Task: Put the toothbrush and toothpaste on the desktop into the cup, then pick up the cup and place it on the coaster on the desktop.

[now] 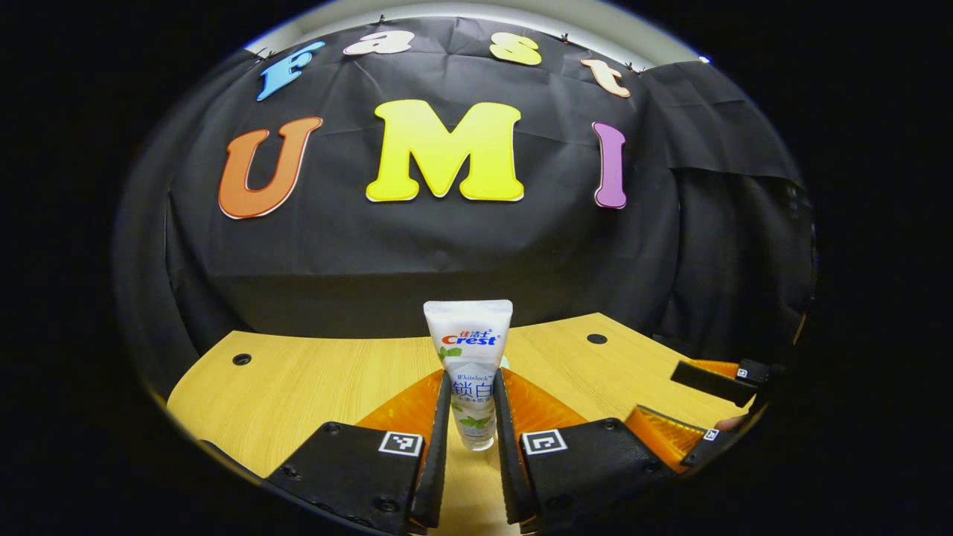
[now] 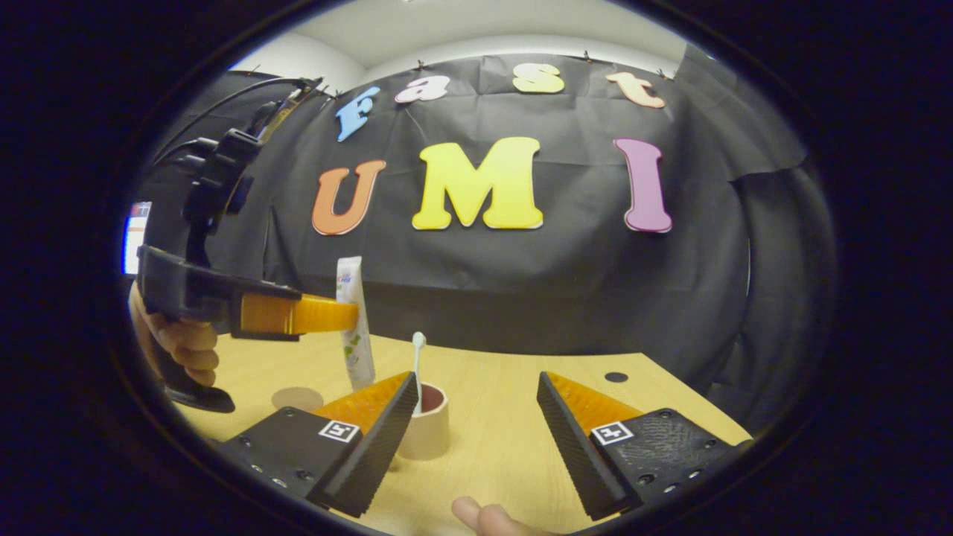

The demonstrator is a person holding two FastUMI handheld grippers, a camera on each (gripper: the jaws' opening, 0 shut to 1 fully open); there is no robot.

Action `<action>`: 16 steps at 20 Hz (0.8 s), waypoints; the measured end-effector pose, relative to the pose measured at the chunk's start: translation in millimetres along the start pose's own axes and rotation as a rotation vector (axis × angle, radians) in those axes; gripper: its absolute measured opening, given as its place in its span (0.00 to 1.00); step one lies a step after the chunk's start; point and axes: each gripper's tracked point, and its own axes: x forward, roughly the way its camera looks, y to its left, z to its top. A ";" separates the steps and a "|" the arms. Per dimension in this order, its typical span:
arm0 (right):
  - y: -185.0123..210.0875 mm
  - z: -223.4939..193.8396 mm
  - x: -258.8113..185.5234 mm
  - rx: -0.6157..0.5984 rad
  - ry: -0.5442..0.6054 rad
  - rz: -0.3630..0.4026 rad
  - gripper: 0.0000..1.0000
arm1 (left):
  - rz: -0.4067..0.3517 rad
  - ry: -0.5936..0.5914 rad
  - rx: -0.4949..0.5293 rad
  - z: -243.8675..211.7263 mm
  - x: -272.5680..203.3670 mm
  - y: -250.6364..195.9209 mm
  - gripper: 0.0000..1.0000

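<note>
My left gripper (image 1: pixel 471 381) is shut on a white toothpaste tube (image 1: pixel 469 335), held upright with its cap end down above the wooden desktop (image 1: pixel 298 387). In the right gripper view the same tube (image 2: pixel 361 357) hangs in the left gripper (image 2: pixel 346 314), just left of and above a beige cup (image 2: pixel 430 428). A white toothbrush (image 2: pixel 418 365) stands in that cup, head up. A round tan coaster (image 2: pixel 296 397) lies on the desktop to the cup's left. My right gripper (image 2: pixel 476 383) is open with nothing between its fingers, the cup just behind its left finger.
A hand (image 2: pixel 179 342) holds the left gripper at the left edge. A fingertip (image 2: pixel 484 515) shows at the bottom of the right gripper view. The desktop has small dark holes (image 1: pixel 241 359) (image 2: pixel 616 377). The black cloth wall stands close behind the desk. The right gripper (image 1: pixel 700 406) sits at the far right of the left gripper view.
</note>
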 end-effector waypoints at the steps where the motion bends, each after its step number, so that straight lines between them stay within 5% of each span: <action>1: -9.1 -4.4 -3.7 0.017 0.011 -0.013 0.96 | -0.007 -0.002 0.010 1.6 4.9 -5.4 0.35; 2: -17.3 -8.5 -6.3 0.042 0.020 -0.019 0.96 | -0.018 -0.025 0.012 7.3 10.5 -12.4 0.34; 3: -21.9 -11.9 -6.1 0.055 0.029 -0.026 0.96 | 0.001 -0.049 0.023 17.5 9.3 -13.0 0.14; 16: -18.7 -28.3 -5.9 0.114 0.061 -0.017 0.97 | 0.020 -0.003 0.018 8.3 4.9 1.2 0.14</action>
